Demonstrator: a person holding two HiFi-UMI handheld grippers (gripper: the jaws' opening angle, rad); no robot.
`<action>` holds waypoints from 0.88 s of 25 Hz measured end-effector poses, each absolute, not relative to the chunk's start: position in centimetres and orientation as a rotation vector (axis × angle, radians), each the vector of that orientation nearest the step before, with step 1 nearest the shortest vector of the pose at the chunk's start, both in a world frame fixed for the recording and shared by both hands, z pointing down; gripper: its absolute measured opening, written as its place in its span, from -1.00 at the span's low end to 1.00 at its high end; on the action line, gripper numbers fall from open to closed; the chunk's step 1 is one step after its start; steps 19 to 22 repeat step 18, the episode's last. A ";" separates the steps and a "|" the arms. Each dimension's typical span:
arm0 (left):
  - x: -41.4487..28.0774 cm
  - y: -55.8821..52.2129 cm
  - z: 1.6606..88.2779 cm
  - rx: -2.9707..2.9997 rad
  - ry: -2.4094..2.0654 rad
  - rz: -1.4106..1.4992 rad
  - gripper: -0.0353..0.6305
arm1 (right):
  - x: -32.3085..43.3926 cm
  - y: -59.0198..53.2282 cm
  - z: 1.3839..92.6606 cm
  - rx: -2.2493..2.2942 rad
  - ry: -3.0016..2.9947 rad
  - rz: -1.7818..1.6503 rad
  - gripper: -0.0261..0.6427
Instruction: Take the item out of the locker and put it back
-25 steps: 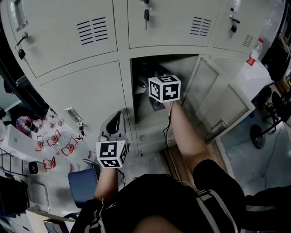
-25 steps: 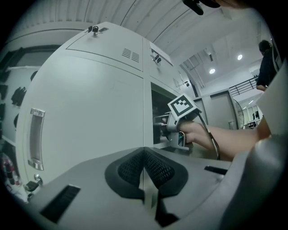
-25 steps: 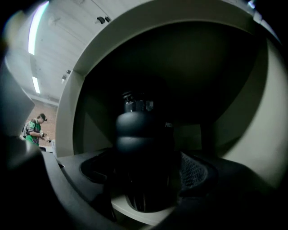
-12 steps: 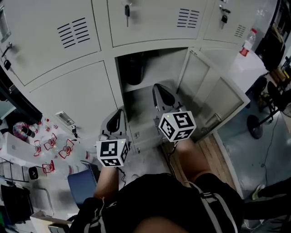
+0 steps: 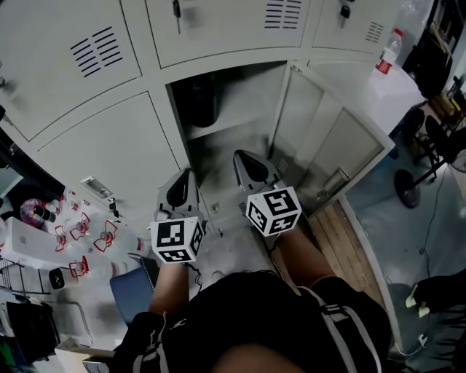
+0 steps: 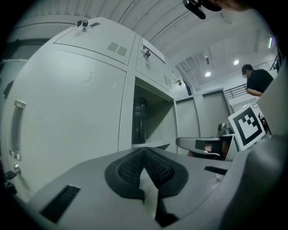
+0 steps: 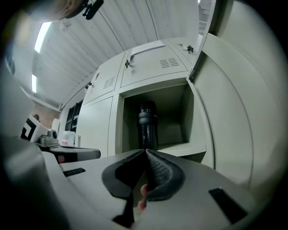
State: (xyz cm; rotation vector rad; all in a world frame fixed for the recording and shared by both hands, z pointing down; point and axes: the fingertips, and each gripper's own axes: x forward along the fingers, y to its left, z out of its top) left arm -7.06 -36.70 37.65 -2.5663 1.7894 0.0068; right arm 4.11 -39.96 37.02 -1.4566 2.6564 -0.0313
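A dark bottle (image 5: 200, 102) stands upright on the shelf of the open locker (image 5: 240, 127); it also shows in the right gripper view (image 7: 147, 126) and the left gripper view (image 6: 139, 121). My right gripper (image 5: 239, 156) hangs shut and empty in front of the locker, below the shelf and clear of the bottle; its pads meet at the tip (image 7: 145, 151). My left gripper (image 5: 186, 176) is beside it to the left, in front of the closed lower door, also shut with nothing held (image 6: 144, 148).
The locker door (image 5: 328, 146) swings open to the right. Keys hang in the upper doors (image 5: 176, 9). A table with red-trimmed items (image 5: 80, 233) and a blue chair (image 5: 131, 291) are at the left. A chair base (image 5: 415, 182) stands at the right.
My right gripper has come out of the locker, down and toward me, and its jaws have shut empty. The bottle stays on the shelf. The left gripper has barely moved.
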 end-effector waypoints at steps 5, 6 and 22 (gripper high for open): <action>-7.3 -36.5 37.8 -2.565 1.791 -0.001 -0.86 | 3.5 -39.5 37.3 -1.452 2.670 -0.020 -0.89; -7.3 -36.5 37.8 -2.565 1.790 -0.001 -0.86 | 3.5 -39.5 37.4 -1.459 2.672 -0.020 -0.89; -8.8 -37.0 37.8 -2.577 1.771 0.012 -0.86 | 1.4 -39.2 37.6 -1.454 2.693 0.001 -0.89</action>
